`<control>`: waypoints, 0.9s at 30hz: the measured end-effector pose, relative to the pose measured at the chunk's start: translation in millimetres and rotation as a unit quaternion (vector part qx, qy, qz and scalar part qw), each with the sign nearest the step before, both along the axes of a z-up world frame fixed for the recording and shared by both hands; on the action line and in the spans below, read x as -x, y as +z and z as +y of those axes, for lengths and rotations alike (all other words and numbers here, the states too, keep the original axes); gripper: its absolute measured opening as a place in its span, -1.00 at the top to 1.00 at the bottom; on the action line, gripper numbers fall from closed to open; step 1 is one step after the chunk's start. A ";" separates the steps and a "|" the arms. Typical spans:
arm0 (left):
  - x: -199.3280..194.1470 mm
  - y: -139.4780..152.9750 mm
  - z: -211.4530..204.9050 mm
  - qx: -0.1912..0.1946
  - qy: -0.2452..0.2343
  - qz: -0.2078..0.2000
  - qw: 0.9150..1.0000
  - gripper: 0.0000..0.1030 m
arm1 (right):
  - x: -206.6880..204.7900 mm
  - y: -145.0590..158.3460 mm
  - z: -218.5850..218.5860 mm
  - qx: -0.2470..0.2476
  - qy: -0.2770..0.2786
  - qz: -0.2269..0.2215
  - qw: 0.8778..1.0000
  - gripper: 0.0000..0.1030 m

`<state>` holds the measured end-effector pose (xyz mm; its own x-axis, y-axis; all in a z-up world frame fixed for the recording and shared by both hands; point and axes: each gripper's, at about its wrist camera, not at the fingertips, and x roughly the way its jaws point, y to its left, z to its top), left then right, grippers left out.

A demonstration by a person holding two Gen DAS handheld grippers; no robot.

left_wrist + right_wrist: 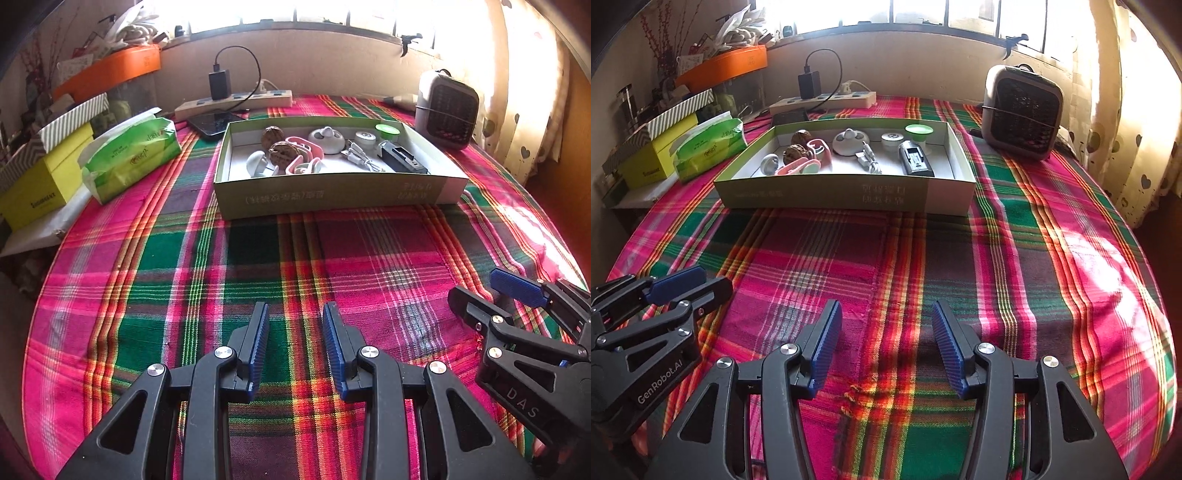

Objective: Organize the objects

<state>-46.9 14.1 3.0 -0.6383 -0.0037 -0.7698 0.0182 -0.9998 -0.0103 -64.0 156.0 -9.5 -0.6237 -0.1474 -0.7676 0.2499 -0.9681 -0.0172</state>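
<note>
Left wrist view: left gripper (295, 314) hovers over the plaid cloth of the counter (184, 266), fingers apart, nothing between them. The right gripper (495, 291) sits at the right edge, low, also empty. The open box (332, 195) lies far centre, already holding the walnuts (279, 153), pink clips (301, 146), white cable (360, 157) and black charger (400, 158).

Right wrist view: right gripper (886, 314) has its fingers spread wide, empty. The box (846, 194) sits far left of centre; the heater (1021, 118) stands just beside its far right corner.

Risks, as judged: items crowd the box, so a reach for one may nudge a neighbour; the walnuts would probably roll. The near wall could catch a low approach and shove the box. Loose cloth may snag the fingertips.
</note>
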 end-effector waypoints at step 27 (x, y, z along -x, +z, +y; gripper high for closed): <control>-8.3 -2.0 3.1 -0.001 0.022 0.021 1.000 0.44 | -1.9 -3.2 8.3 0.007 -0.016 0.002 1.000 -0.31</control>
